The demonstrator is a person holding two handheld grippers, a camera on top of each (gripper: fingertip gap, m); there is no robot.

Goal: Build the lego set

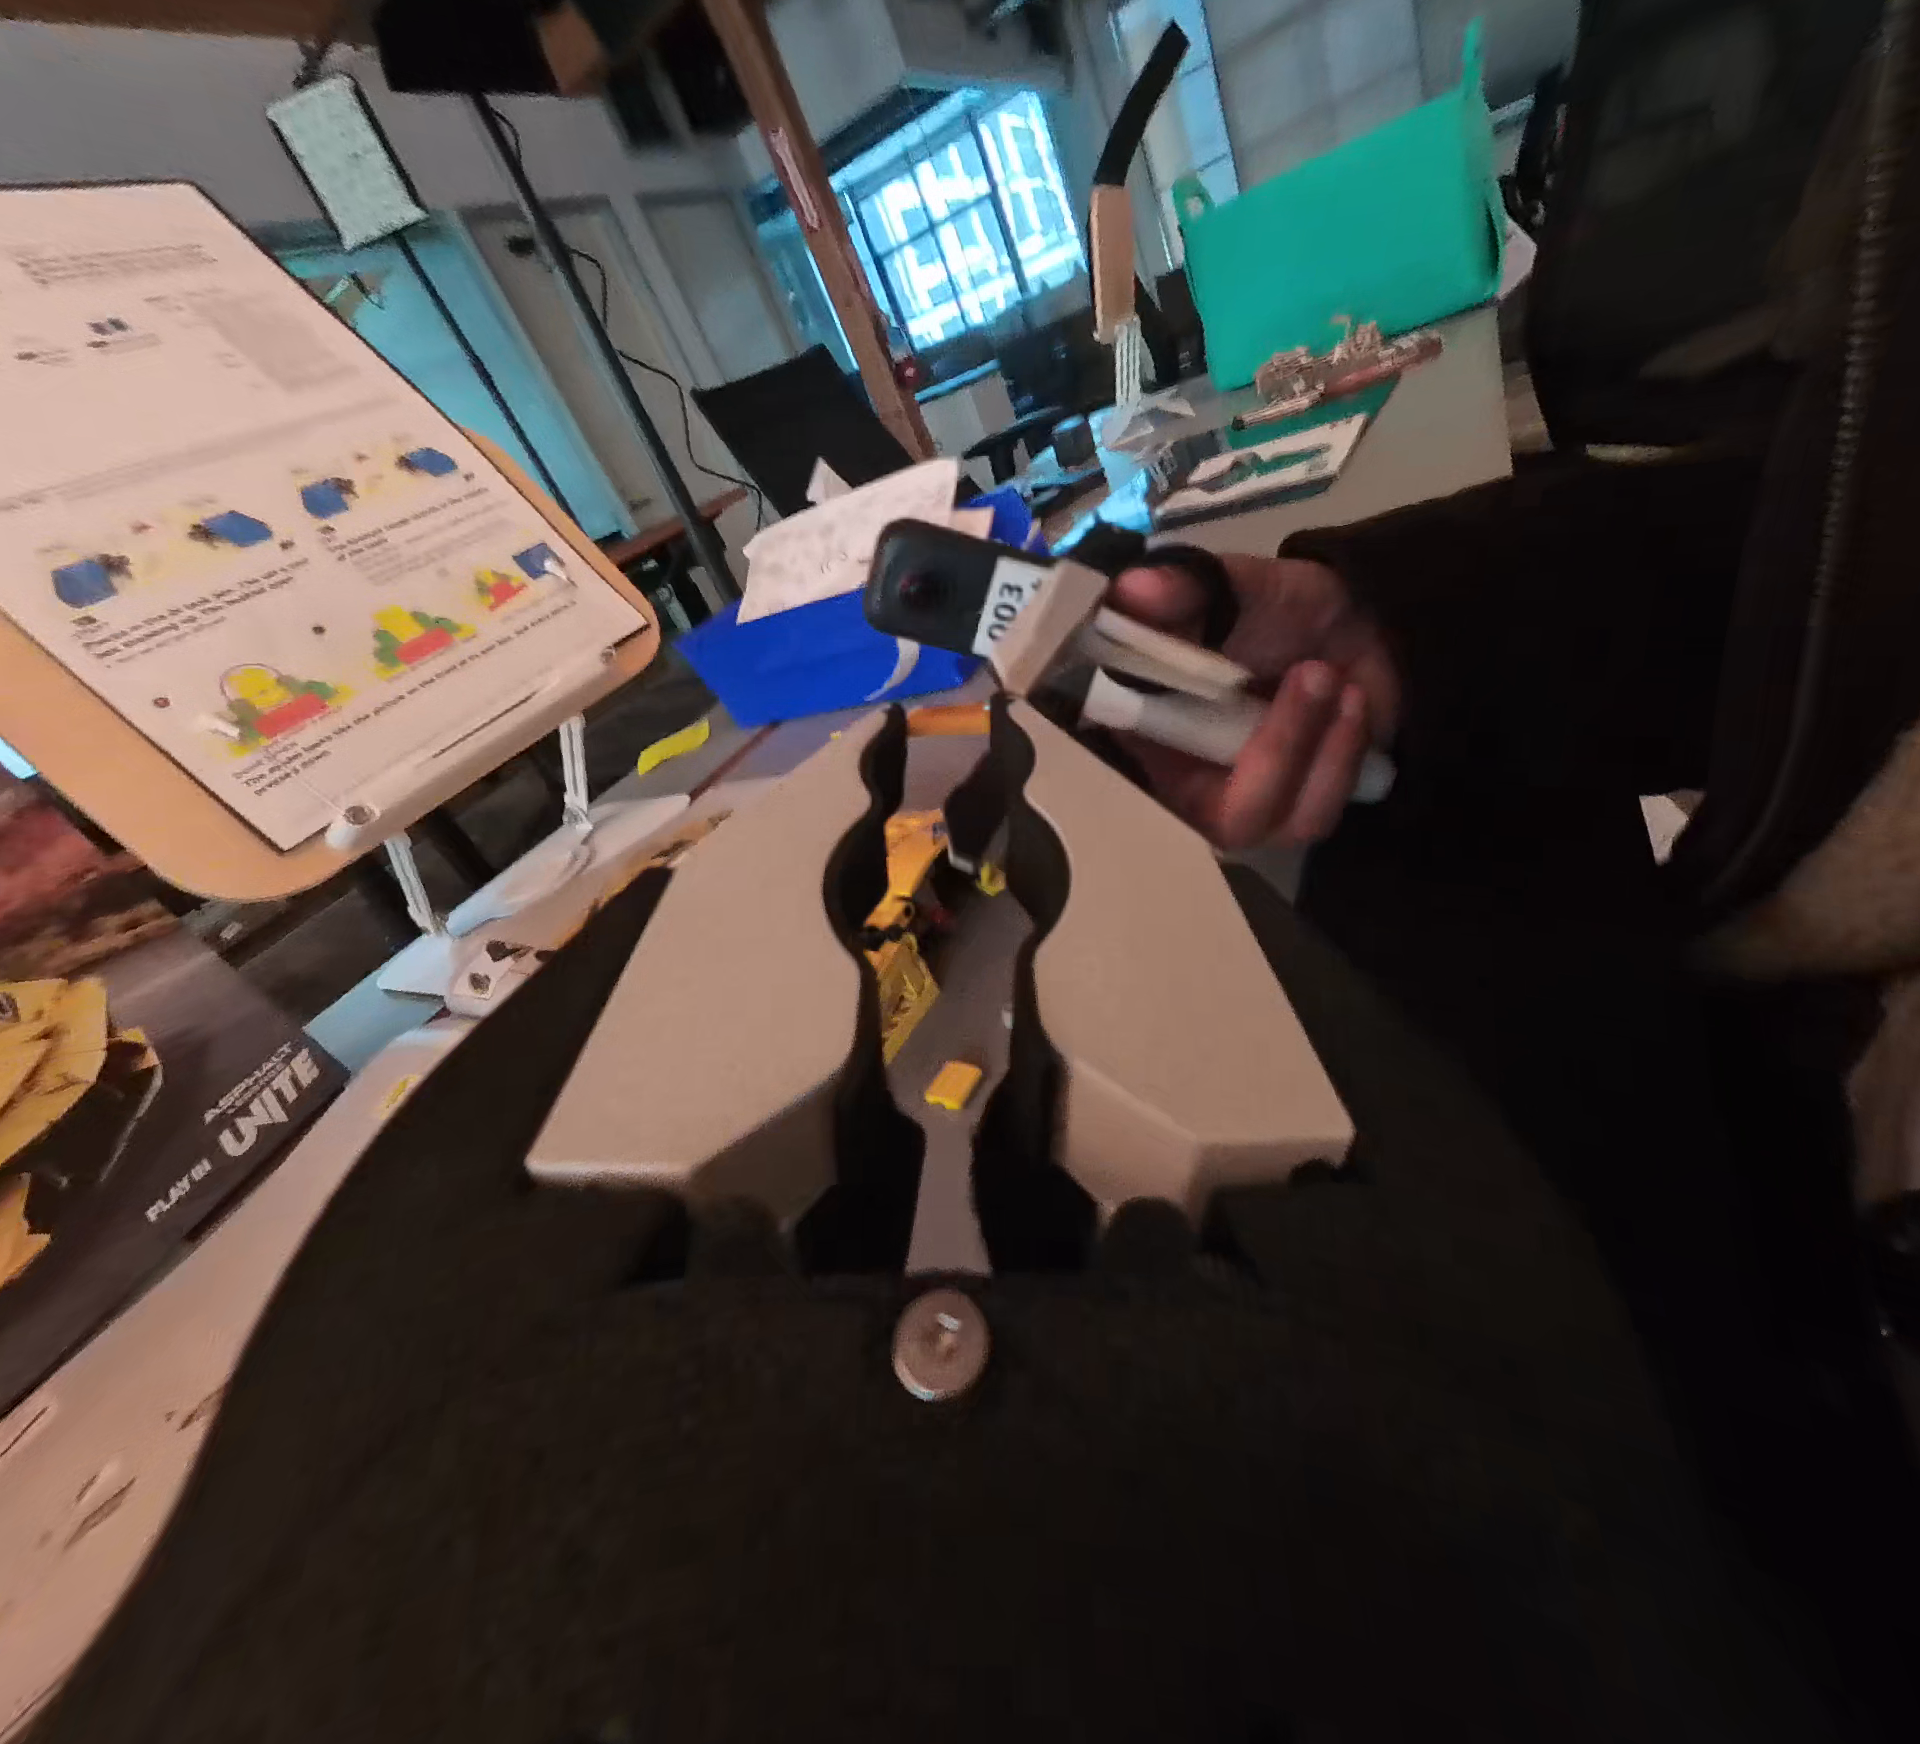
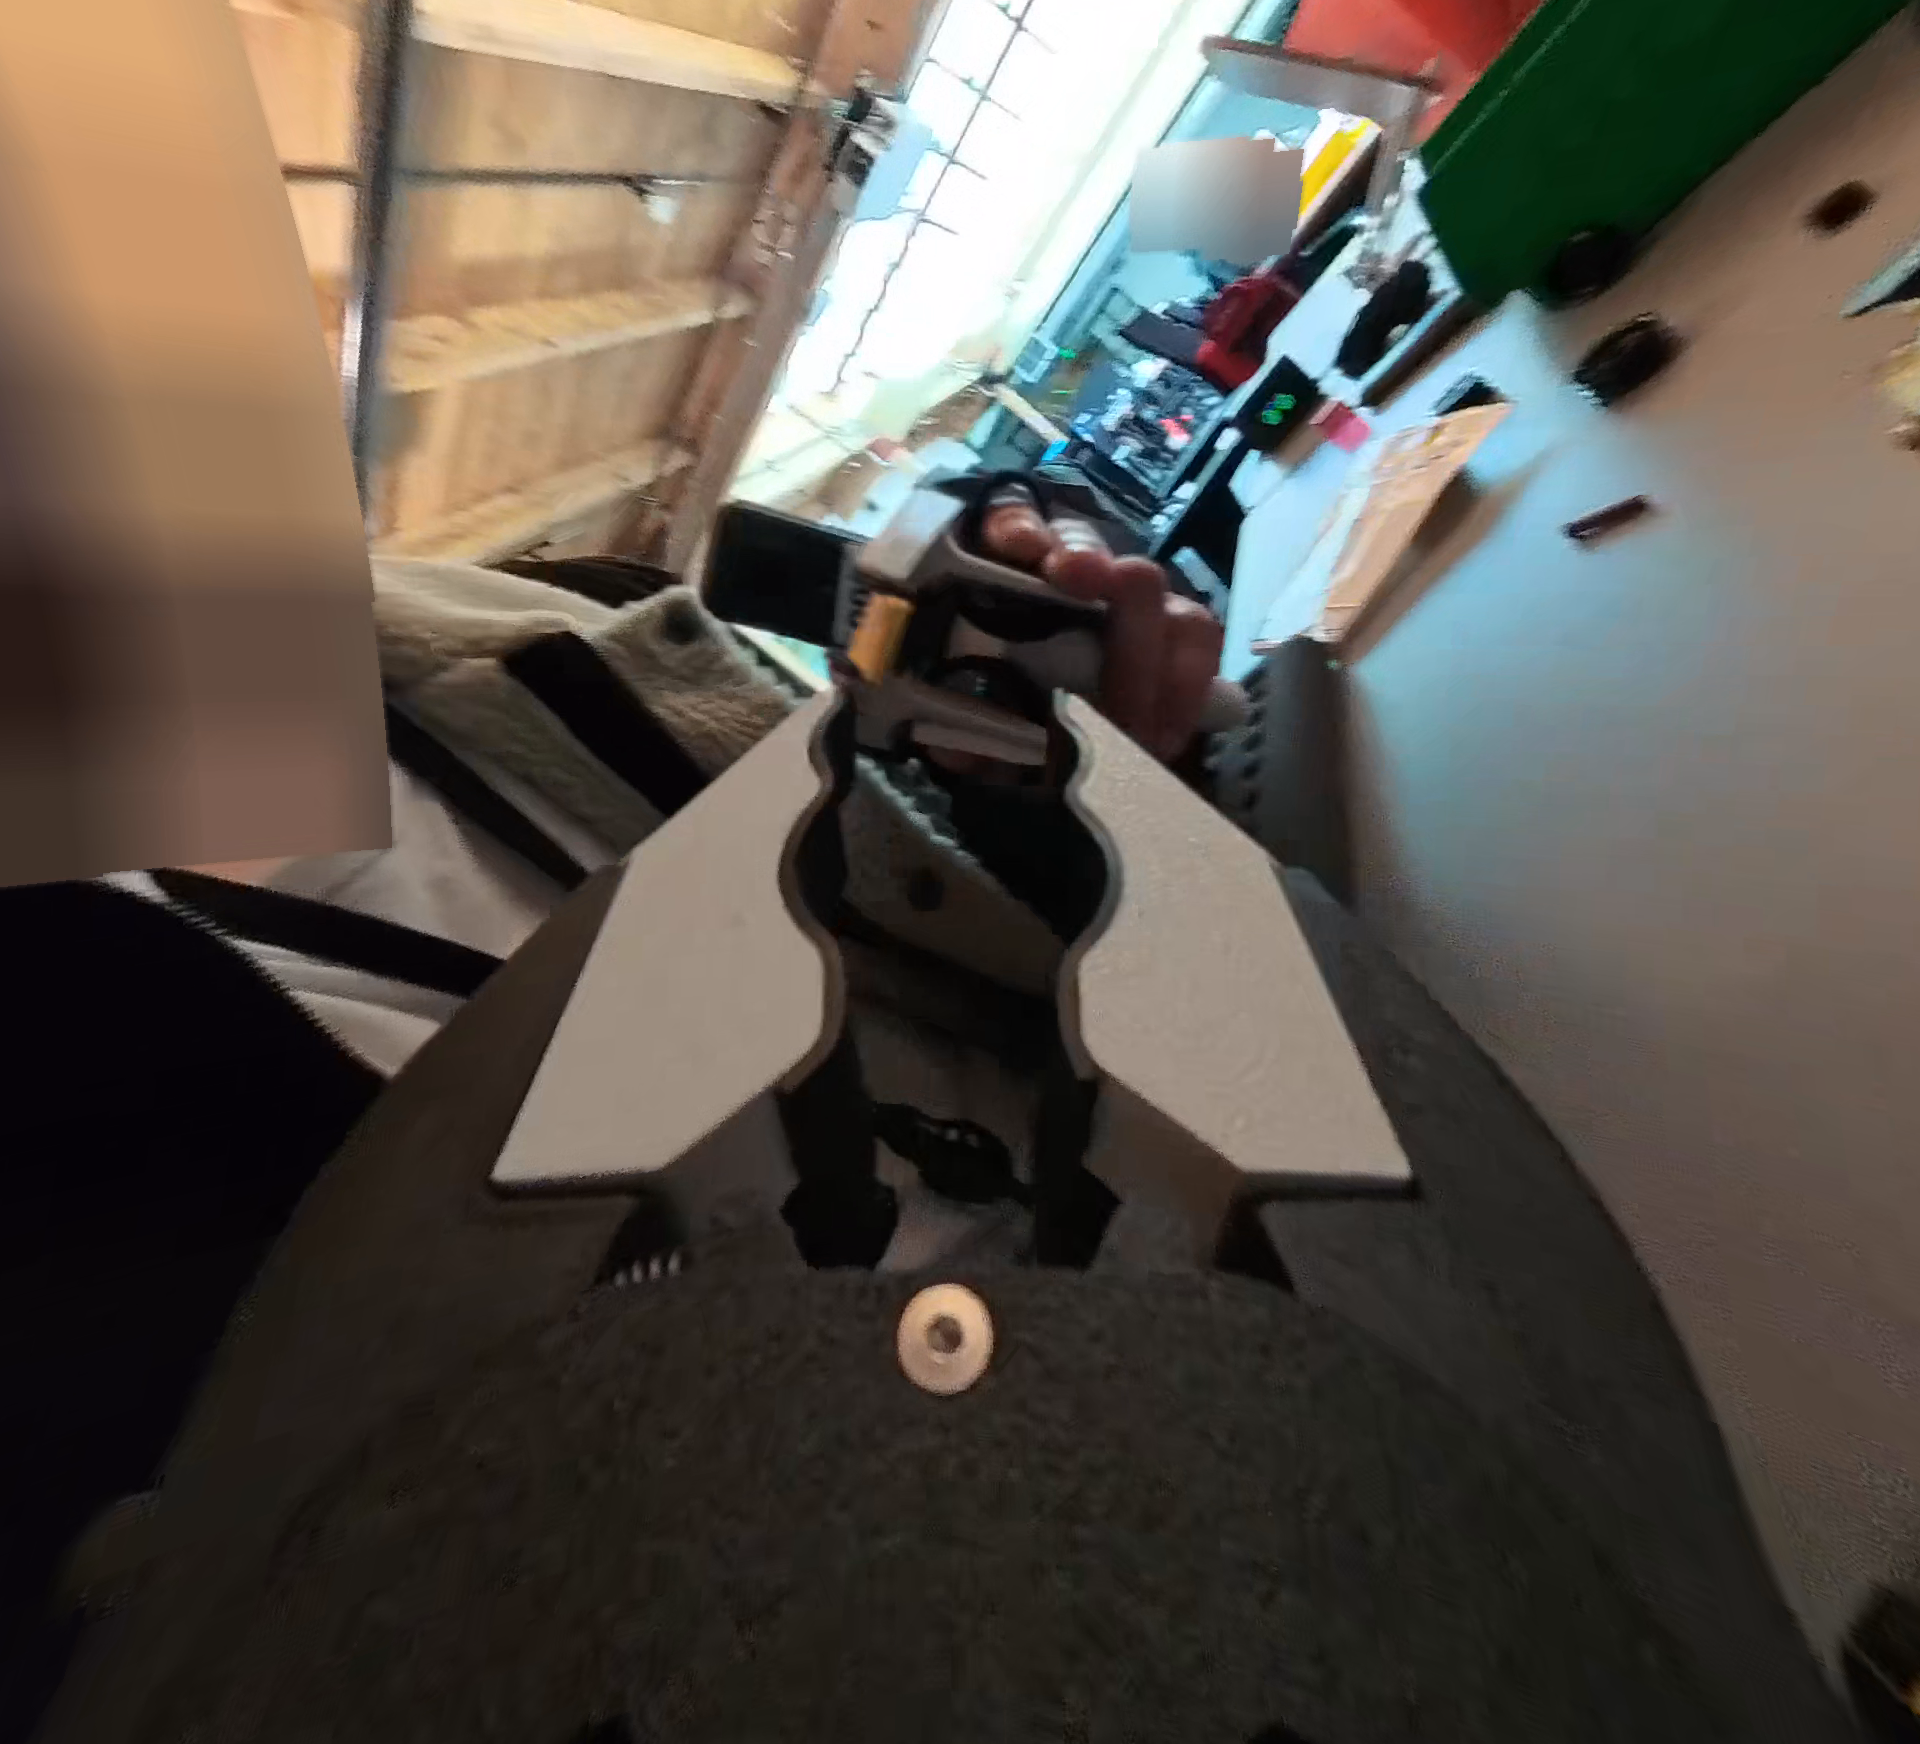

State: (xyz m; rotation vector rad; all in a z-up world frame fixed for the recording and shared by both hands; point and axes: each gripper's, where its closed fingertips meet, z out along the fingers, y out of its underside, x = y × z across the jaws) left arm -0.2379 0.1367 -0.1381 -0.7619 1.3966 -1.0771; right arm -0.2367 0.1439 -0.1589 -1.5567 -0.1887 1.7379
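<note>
Left gripper (image 1: 940, 749) fingers parted, empty, above yellow lego model (image 1: 902, 946); right gripper (image 2: 951, 718) likewise parted, empty. Risk: the two grippers colliding, knocking model.

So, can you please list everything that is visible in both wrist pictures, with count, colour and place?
instruction sheet: 1, white, on a tilted tan board, left
Lego box: 1, black and yellow, lower left on the table
yellow Lego pieces: several, yellow, on the table beyond the left fingers
blue box: 1, blue, papers inside, centre
green bin: 1, green, far table, right
table: 1, light grey, below everything
small yellow piece: 1, yellow, beside the far gripper; grip unclear
right hand: 1, holding the far gripper
left hand: 1, holding the far gripper
left gripper: 1, grey, narrow gap; state unclear
right gripper: 1, grey, open
</note>
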